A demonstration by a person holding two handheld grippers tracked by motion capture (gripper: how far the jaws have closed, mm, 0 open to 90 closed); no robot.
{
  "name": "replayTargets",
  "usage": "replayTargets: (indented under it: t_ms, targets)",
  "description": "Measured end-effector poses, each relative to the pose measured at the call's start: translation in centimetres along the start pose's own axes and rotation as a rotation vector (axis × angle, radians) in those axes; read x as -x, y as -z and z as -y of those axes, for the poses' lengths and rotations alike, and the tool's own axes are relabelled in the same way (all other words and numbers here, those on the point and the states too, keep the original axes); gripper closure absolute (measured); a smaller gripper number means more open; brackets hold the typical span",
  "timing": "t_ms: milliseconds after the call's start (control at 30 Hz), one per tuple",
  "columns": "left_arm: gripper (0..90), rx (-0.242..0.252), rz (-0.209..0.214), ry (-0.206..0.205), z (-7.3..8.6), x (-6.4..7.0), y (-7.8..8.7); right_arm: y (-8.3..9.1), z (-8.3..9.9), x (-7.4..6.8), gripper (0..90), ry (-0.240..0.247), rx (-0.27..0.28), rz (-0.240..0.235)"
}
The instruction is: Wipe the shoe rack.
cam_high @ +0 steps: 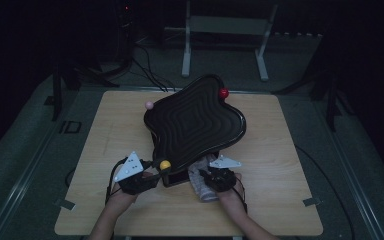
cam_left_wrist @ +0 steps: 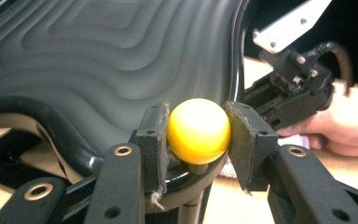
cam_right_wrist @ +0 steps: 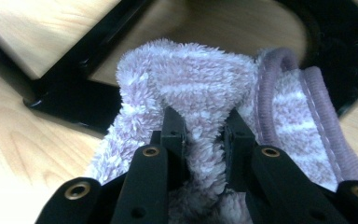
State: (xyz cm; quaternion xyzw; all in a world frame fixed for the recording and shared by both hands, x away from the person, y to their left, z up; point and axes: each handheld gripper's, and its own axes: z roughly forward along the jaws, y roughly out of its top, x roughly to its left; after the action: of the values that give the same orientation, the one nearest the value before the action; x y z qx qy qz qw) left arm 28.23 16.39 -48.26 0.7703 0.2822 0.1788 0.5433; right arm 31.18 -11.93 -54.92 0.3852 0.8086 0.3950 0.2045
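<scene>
A black wavy tray (cam_high: 195, 125) with ridged contours stands raised on the wooden table (cam_high: 115, 140). Knobs stick out from its rim: red (cam_high: 223, 93) at the far side, pink (cam_high: 149, 105) at the far left, yellow (cam_high: 165, 164) at the near edge. My left gripper (cam_high: 156, 169) is shut on the yellow knob (cam_left_wrist: 198, 130), a pad pressed on each side. My right gripper (cam_high: 211, 172) is shut on a fold of a fluffy lilac cloth (cam_right_wrist: 205, 88) that lies by the tray's black base (cam_right_wrist: 60, 100). The cloth (cam_high: 200, 182) reaches under the tray's near edge.
A white metal frame (cam_high: 225, 30) stands on the floor beyond the table, with cables (cam_high: 145, 65) trailing to its left. Dark stands flank the table at both sides. Bare wood (cam_high: 280, 150) lies right of the tray.
</scene>
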Motion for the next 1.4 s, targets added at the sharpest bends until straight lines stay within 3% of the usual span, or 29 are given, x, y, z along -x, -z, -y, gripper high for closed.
replayTargets:
  t_ms: [33,67,100,133,167,200,233,300,400,533,633,700,867,933,1033,1100,1400]
  targets:
    - [60.3,0.054,-0.052,0.064,-0.4,-0.2,0.0,0.0,-0.4,0.4,75.8,-0.041,-0.022,-0.04]
    - [60.3,0.029,0.005,-0.006,-0.6,-0.3,-0.2,0.5,-0.9,0.6,74.9,-0.069,-0.029,-0.047]
    - [60.2,-0.009,0.03,-0.013,-0.7,-0.4,-0.5,0.7,-1.6,0.4,74.9,-0.005,-0.047,-0.061]
    - [60.1,-0.004,0.022,-0.038,-0.4,-0.2,-0.7,1.0,-2.0,0.9,74.9,-0.013,-0.01,-0.093]
    - [60.0,0.013,0.047,-0.073,0.0,0.0,-0.9,1.1,-2.1,0.9,74.5,0.012,0.001,-0.062]
    - [59.9,0.032,0.06,-0.086,0.3,0.0,-1.1,0.5,-1.9,0.8,73.9,0.044,-0.038,-0.081]
    - [60.0,0.035,0.067,-0.075,0.4,-0.2,-1.1,-0.3,-1.4,0.7,73.5,0.087,-0.081,-0.084]
    - [60.1,0.025,0.047,-0.076,0.3,-0.6,-0.9,-0.6,-0.9,0.5,73.4,0.137,-0.031,-0.088]
    - [60.2,0.007,0.023,-0.054,0.1,-0.4,-0.9,-0.9,-0.9,1.1,73.6,0.066,-0.019,-0.127]
    - [60.4,0.019,0.027,-0.029,0.3,-0.4,-0.9,-0.9,-0.5,0.2,73.9,0.077,0.004,-0.063]
    - [60.4,0.022,0.012,-0.021,0.3,-0.2,-0.9,-0.9,-0.5,0.0,74.2,0.04,0.008,-0.055]
    - [60.5,0.031,0.017,-0.01,0.4,-0.2,-0.9,-0.9,-0.3,-0.6,74.4,0.05,0.021,-0.037]
    - [60.5,0.033,0.035,-0.004,0.5,-0.5,-0.9,-1.6,-1.1,-2.7,74.3,0.08,0.014,-0.08]
    - [60.5,0.04,0.037,0.002,0.6,-0.5,-0.9,-2.1,-1.4,-3.4,74.2,0.061,0.019,-0.11]
    - [60.5,0.047,0.04,0.01,0.7,-0.6,-0.9,-2.6,-1.6,-4.8,74.3,0.092,0.037,-0.119]
    - [60.5,0.049,0.037,0.008,0.7,-0.6,-0.9,-2.7,-1.6,-5.3,74.6,0.117,0.038,-0.1]
    - [60.5,0.053,0.04,0.009,0.8,-0.6,-0.8,-2.0,-1.2,-3.5,75.0,0.153,0.026,-0.101]
